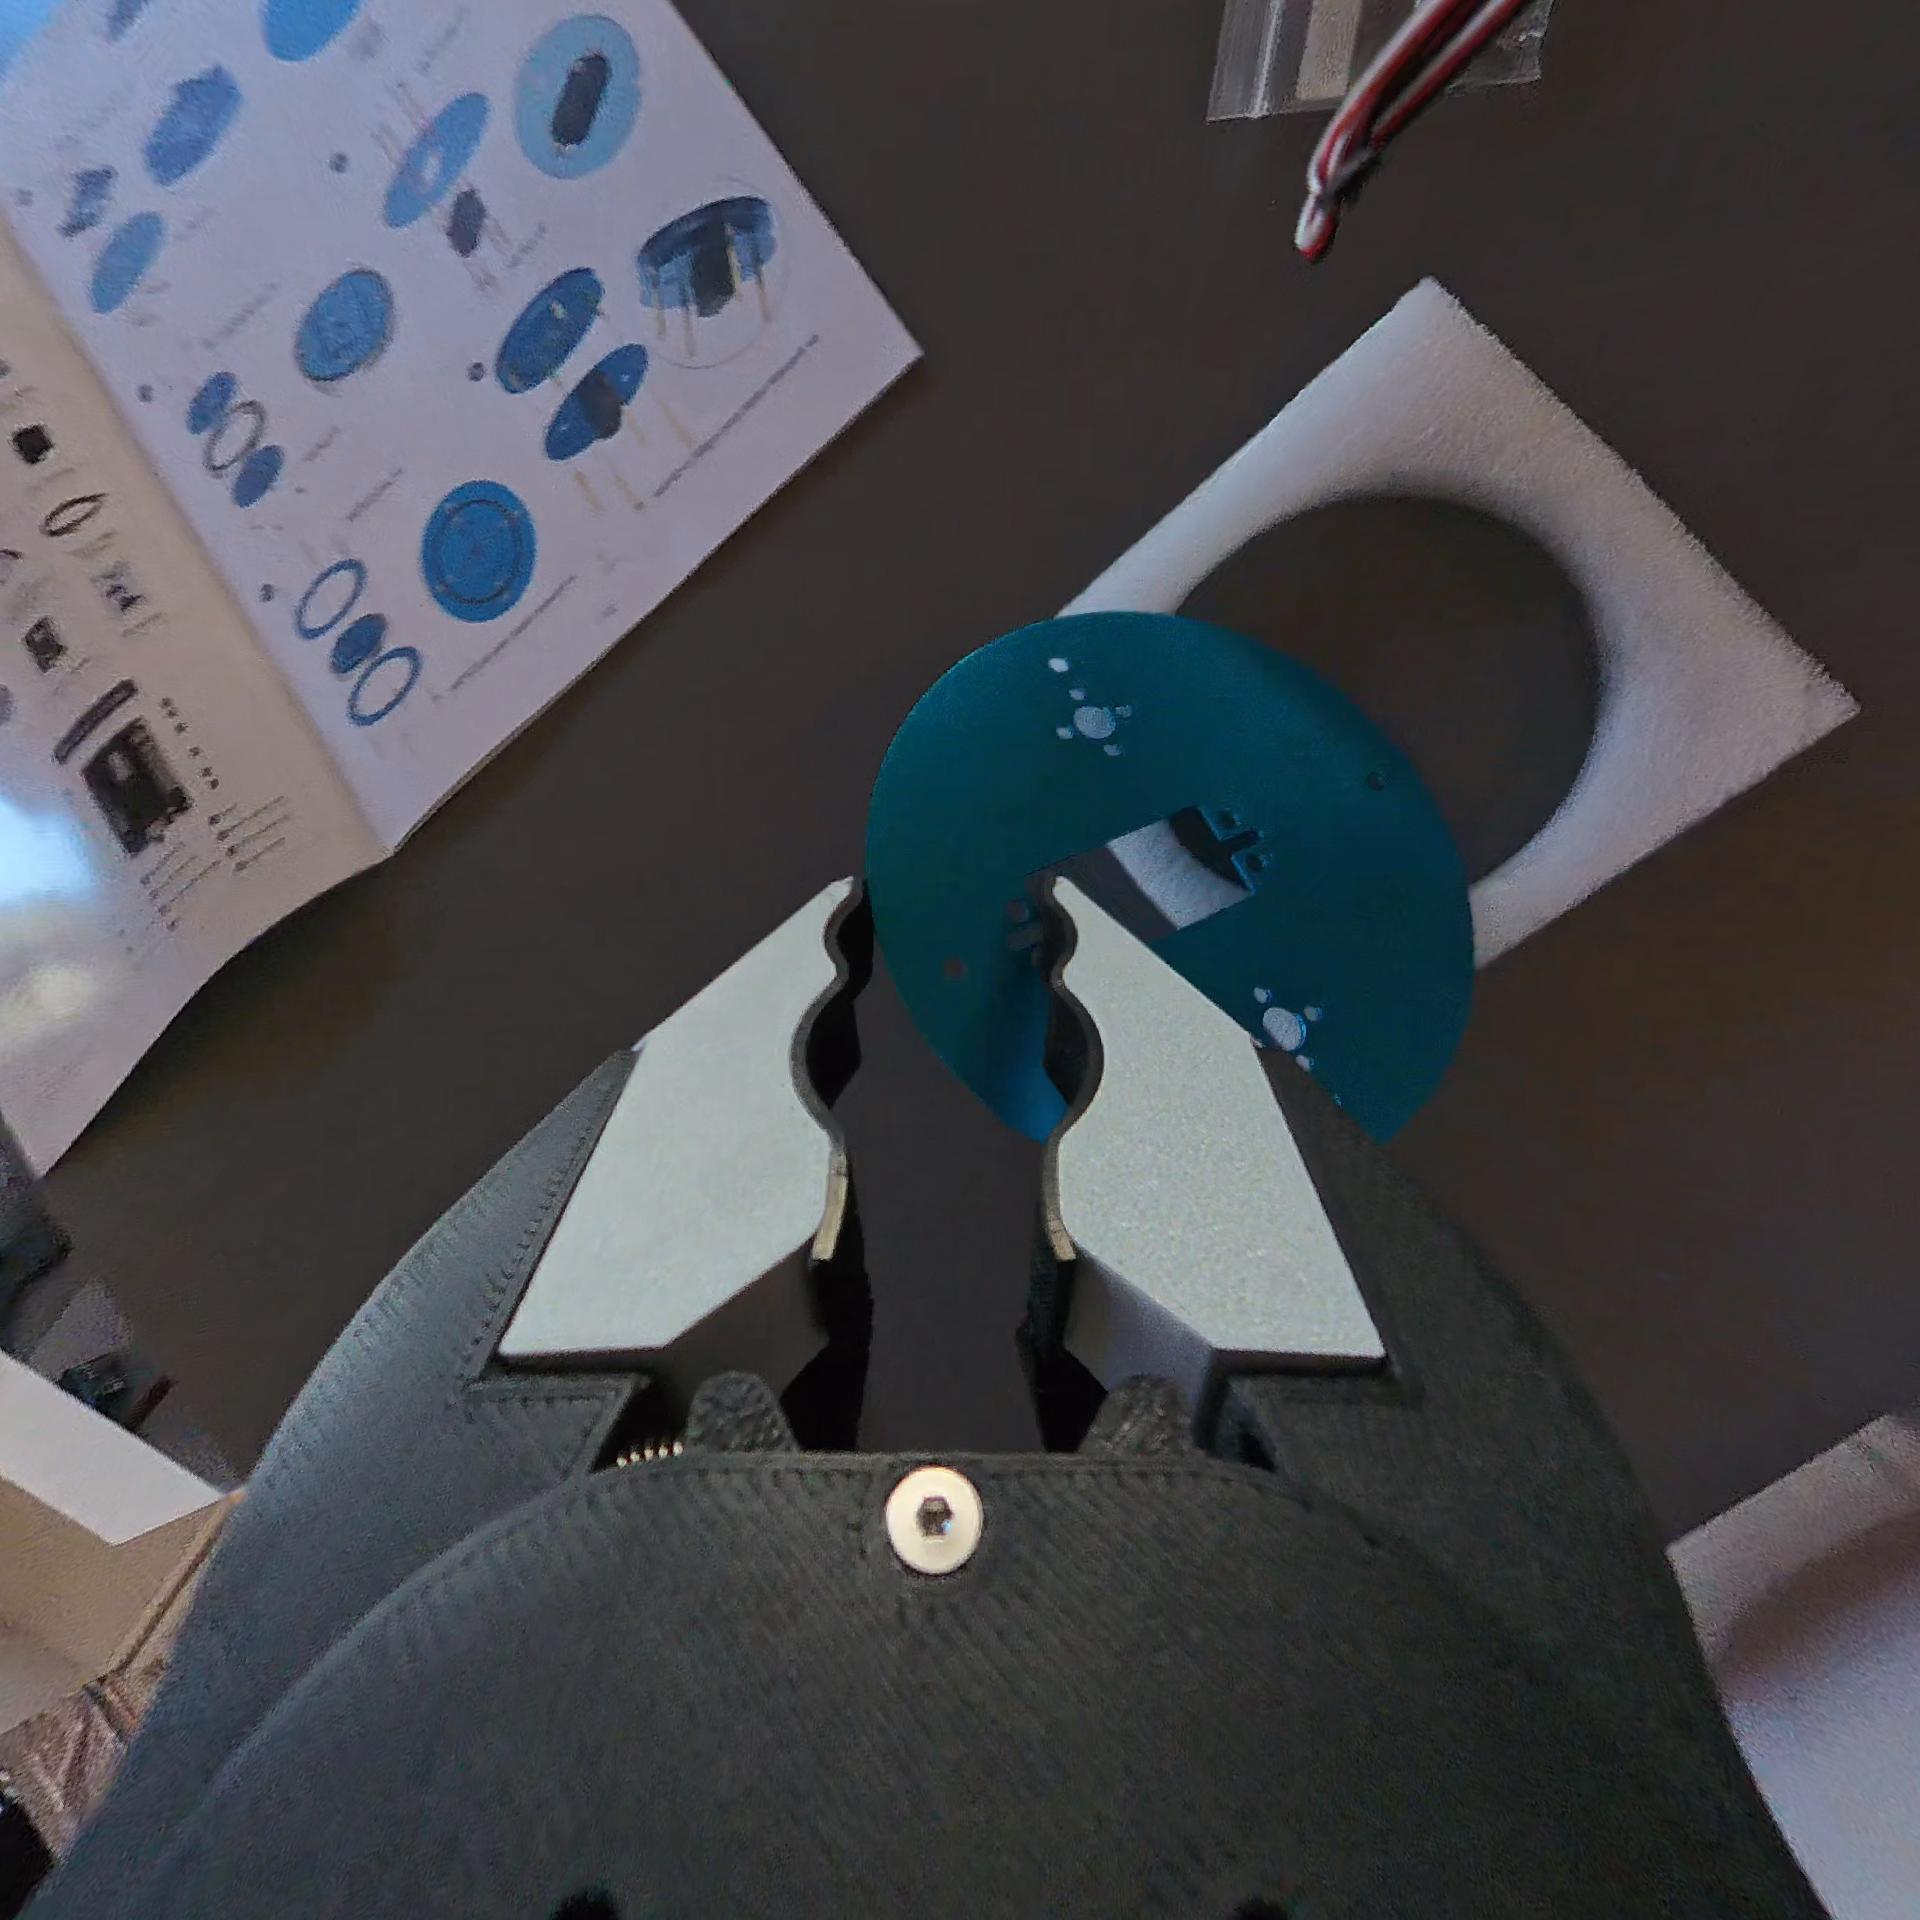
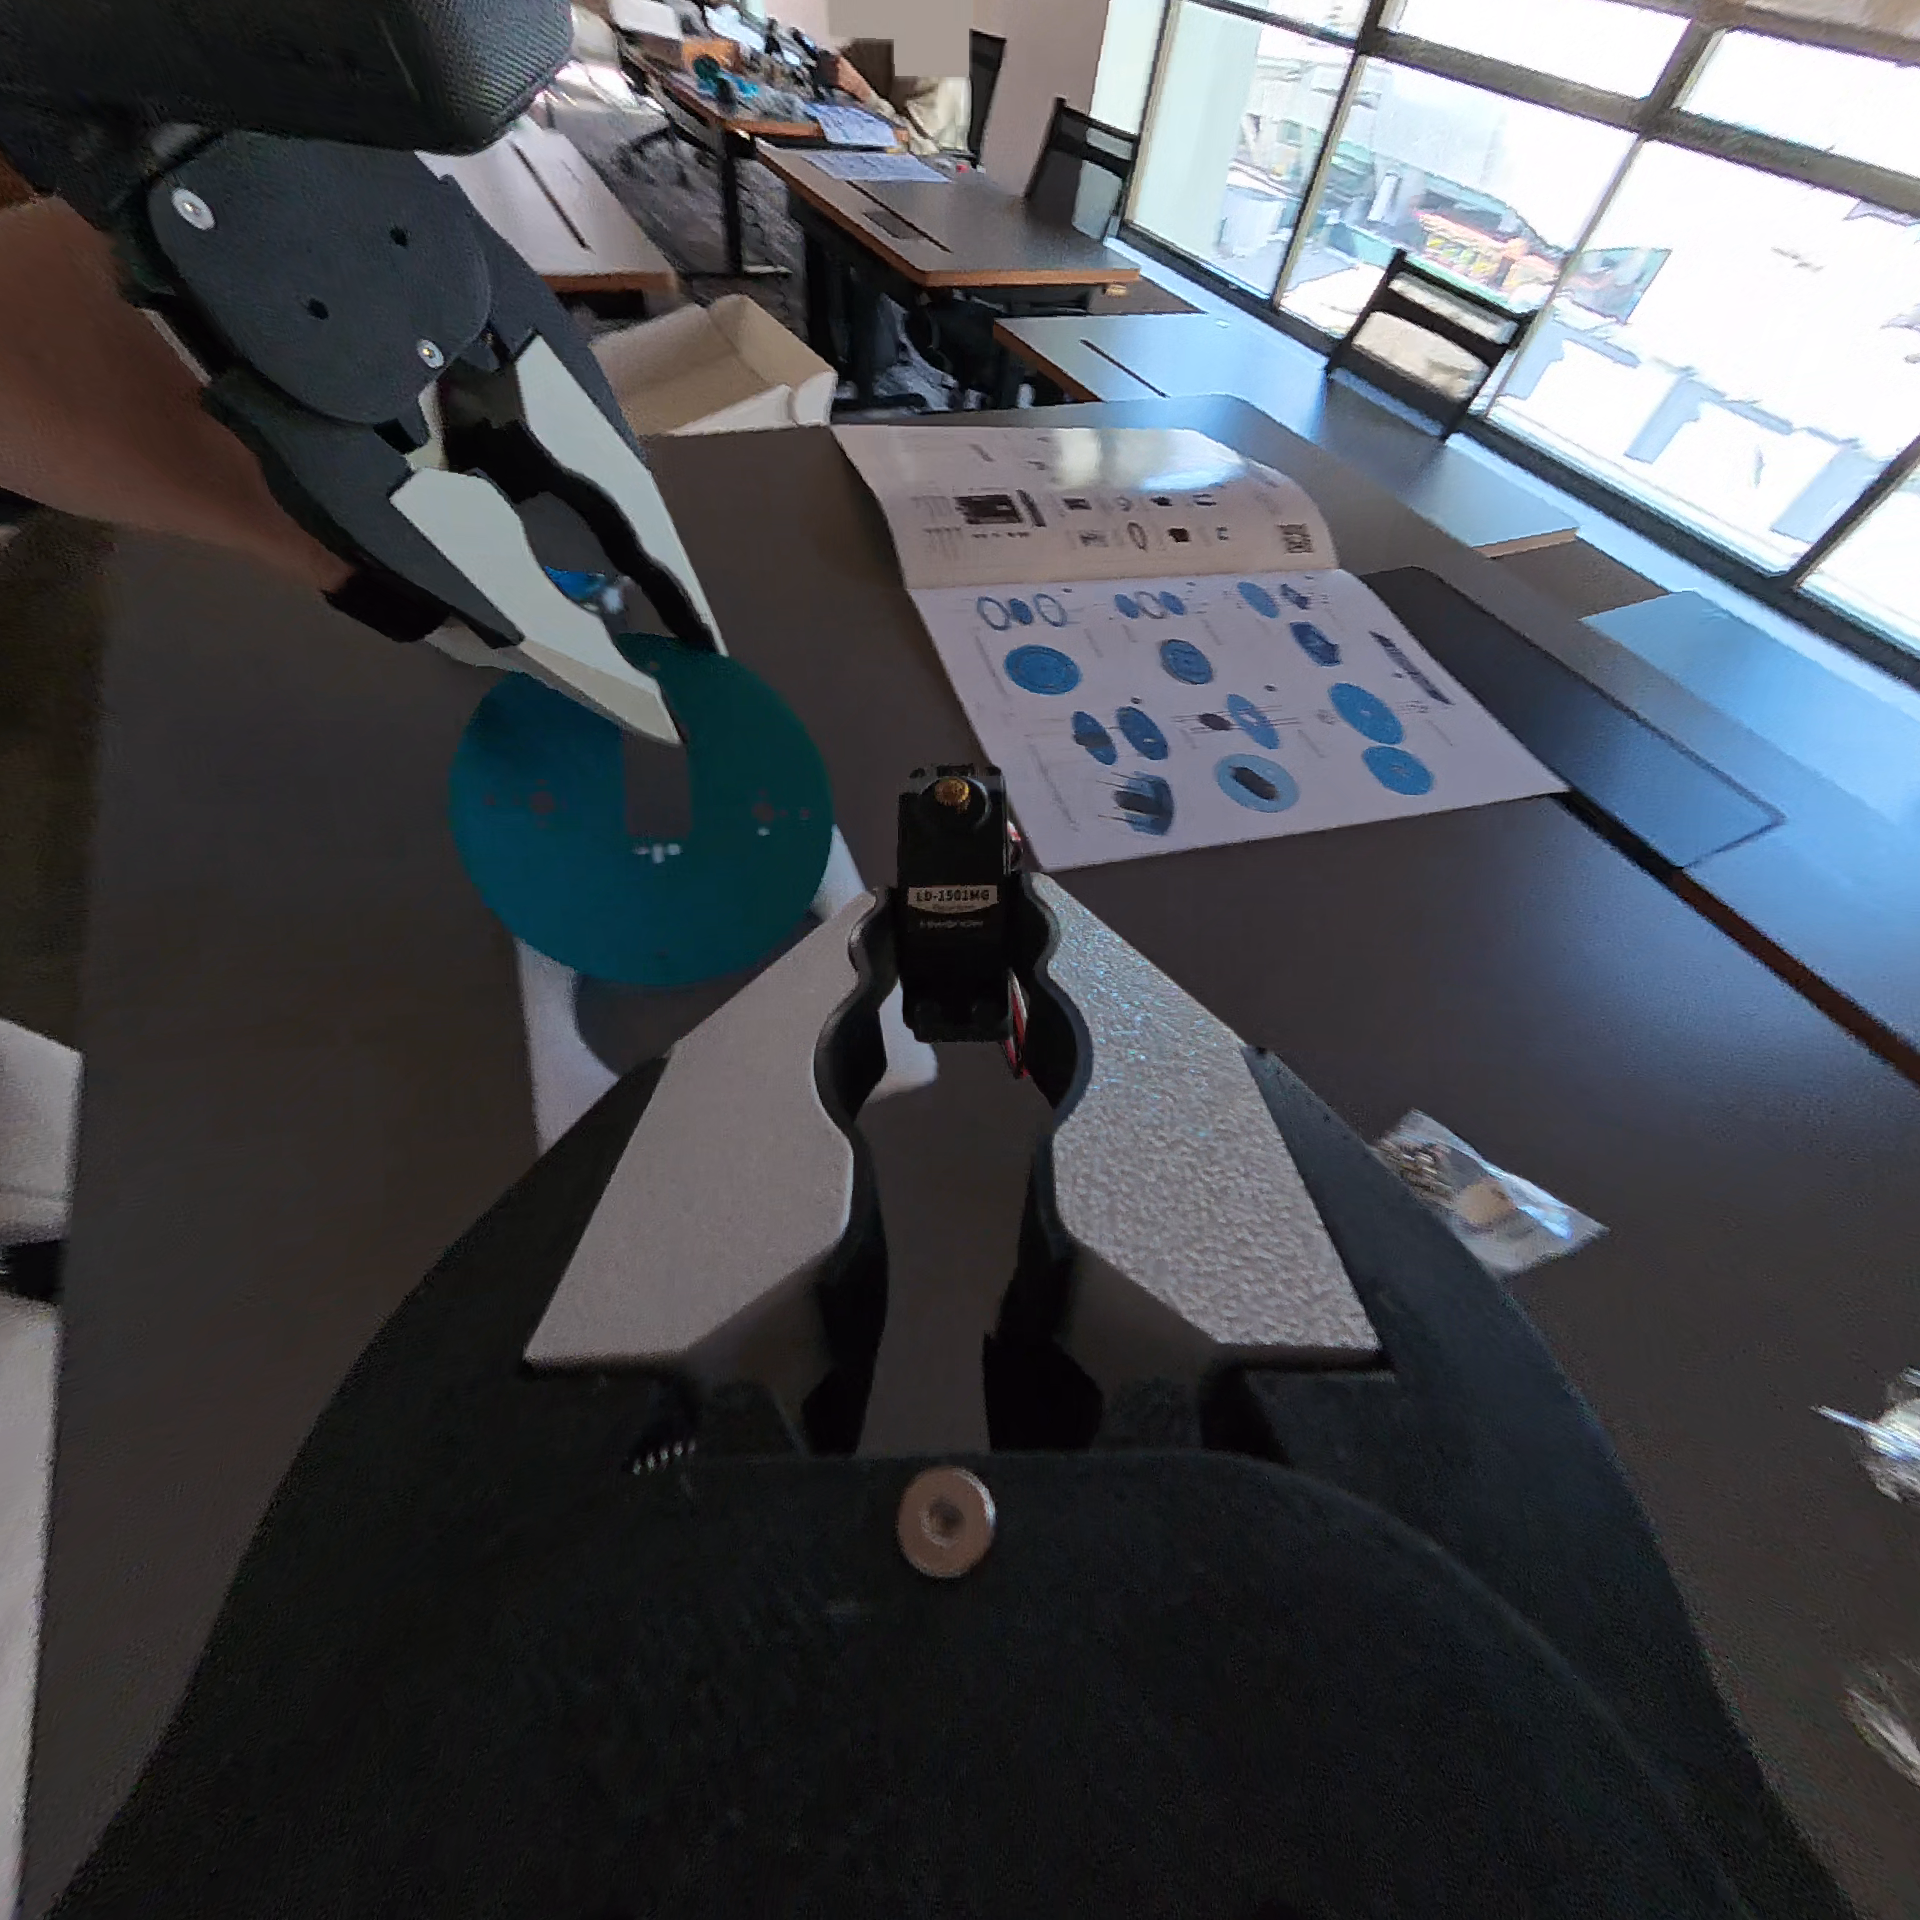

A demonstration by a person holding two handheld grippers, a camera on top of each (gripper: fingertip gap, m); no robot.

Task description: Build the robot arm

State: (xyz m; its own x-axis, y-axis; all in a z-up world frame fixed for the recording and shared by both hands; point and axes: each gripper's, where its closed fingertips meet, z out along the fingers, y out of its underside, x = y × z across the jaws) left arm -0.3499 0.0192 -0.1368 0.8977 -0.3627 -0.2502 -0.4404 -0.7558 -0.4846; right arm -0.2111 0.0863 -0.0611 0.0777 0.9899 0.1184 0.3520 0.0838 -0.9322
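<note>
My left gripper (image 1: 956, 899) is shut on a round teal plate (image 1: 1039, 769) with a rectangular cutout. One finger presses the plate's outer rim and the other sits in the cutout. The plate hangs tilted above a white foam block (image 1: 1455, 416) with a round hole. In the right wrist view the left gripper (image 2: 691, 686) holds the plate (image 2: 582, 862) at the left. My right gripper (image 2: 951, 904) is shut on a black servo motor (image 2: 951, 831), upright, with a brass spline on top and red, white and black wires trailing down. The servo is just right of the plate, apart from it.
An open instruction booklet (image 1: 312, 416) lies on the dark table (image 1: 1039, 312); it also shows in the right wrist view (image 2: 1195, 707). A wire bundle (image 1: 1382, 125) and a clear bag (image 1: 1278, 62) lie at the far edge. A small parts bag (image 2: 1486, 1195) lies to the right, and a white box (image 2: 717, 364) stands behind. The grippers' ends are close to 20 centimeters from one another.
</note>
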